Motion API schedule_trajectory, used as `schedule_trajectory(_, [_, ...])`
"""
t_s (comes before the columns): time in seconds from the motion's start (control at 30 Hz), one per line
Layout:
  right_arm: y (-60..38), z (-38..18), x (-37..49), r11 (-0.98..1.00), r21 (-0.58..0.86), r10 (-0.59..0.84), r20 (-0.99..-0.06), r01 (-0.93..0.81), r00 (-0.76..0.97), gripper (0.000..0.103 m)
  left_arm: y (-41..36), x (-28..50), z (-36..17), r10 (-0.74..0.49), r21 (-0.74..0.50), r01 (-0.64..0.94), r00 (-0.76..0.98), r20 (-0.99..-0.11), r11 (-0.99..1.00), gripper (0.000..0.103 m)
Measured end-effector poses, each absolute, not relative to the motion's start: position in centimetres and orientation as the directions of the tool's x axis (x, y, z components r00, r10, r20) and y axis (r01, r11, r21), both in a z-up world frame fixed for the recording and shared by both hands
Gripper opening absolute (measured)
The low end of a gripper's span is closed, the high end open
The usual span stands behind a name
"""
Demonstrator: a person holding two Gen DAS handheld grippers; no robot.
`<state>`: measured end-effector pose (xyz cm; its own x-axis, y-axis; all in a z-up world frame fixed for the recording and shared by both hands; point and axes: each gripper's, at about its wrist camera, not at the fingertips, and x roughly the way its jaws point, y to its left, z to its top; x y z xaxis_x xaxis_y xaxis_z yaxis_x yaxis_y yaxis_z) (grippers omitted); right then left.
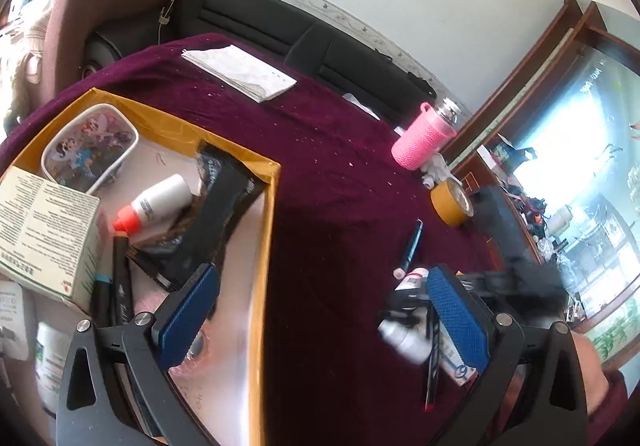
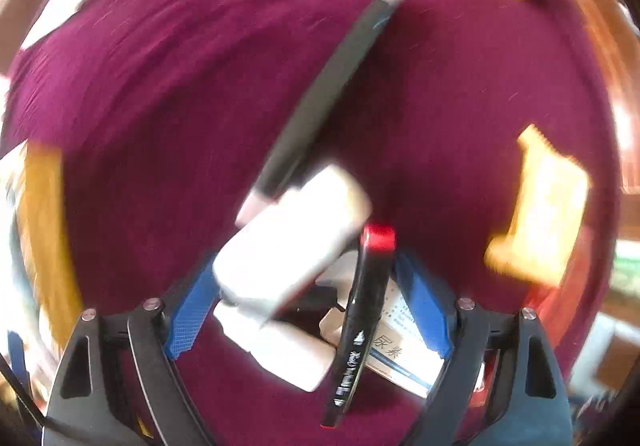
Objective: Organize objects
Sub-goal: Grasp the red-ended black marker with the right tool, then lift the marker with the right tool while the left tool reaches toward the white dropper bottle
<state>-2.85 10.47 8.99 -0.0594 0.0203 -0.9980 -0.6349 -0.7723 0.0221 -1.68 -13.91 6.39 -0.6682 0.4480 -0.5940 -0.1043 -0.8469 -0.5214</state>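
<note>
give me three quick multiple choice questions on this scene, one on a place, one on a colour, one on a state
1. Where does the white bottle with the orange cap lie?
A. in the box
B. on the cloth
C. on the sofa

2. What colour is the cup near the tape roll?
A. green
B. pink
C. black

3. How does the left hand-held gripper stand?
A. shut on a marker
B. shut on the tape
C. open, empty

Key: 1 A, it rests inside the box walls beside the pencil case. 2 B, its knit sleeve is pink. 3 C, its blue pads stand wide apart with only box edge and cloth beyond them.
</note>
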Motion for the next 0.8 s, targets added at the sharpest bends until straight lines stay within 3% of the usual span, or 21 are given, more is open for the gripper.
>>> schedule_trajectory(0.1, [9.1, 14.2, 0.6, -0.779, 0.003, 0.14, -0.974, -0.627, -0.178, 0.086, -13.0, -1.3, 6.0, 0.436, -0.49, -0.126, -0.676, -0.594, -0.862, 0.101])
schedule_trajectory(0.3, [10.1, 21.6, 11.1, -0.707, 0.133, 0.291, -0.84, -0.695, -0.457, 0.088, -10.8, -0.3, 6.9, 0.428, -0.395, -0.223, -0.7, -0.572, -0.891, 0.101])
schedule_trajectory(0.43, [10.0, 21.0, 15.0, -0.637, 0.138, 0.453, -0.729, -0.759, -0.513, 0.088, -8.5, 1.6, 8.8, 0.305, -0.217, -0.217, -0.756, -0.579, -0.952, 0.102])
schedule_trajectory(0.57, [7.2, 18.8, 16.3, -0.64, 0.148, 0.511, -0.651, -0.754, -0.562, 0.088, -6.3, 4.4, 10.3, 0.128, -0.032, -0.133, -0.817, -0.563, -0.991, 0.102])
schedule_trajectory(0.8, [6.0, 16.0, 15.0, -0.648, 0.128, 0.535, -0.625, -0.751, -0.568, 0.088, -6.1, 6.5, 11.2, 0.049, 0.006, -0.064, -0.819, -0.571, -0.998, 0.102])
